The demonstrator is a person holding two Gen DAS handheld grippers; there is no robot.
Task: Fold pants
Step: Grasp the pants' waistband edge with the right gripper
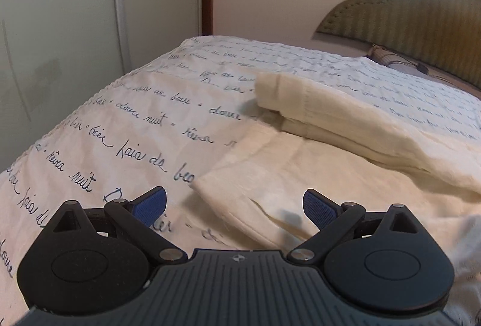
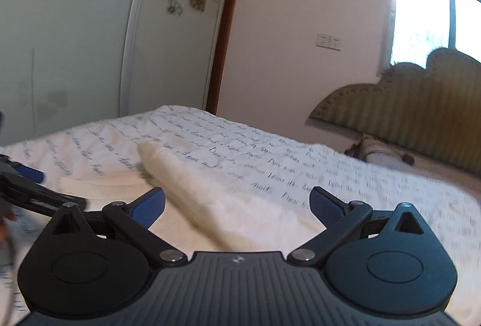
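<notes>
1. The left hand-held gripper [image 1: 234,205] hangs released, its blue pads spread wide and holding nothing, just above the near corner of the pants [image 1: 300,169].
2. The right hand-held gripper [image 2: 237,205] is likewise spread and empty, poised over the same cream cloth.
3. The pants lie on the bed [image 1: 120,121], on a bedspread printed with script. One part lies flat; a doubled-over part [image 1: 330,112] rests on top of it, hems stacked at its far end.
4. Judged from this, at least one fold is done; the bundle remains long, so a further fold across its length probably remains.
5. Beyond stand a padded headboard [image 1: 415,22] and wardrobe doors [image 1: 90,10].
</notes>
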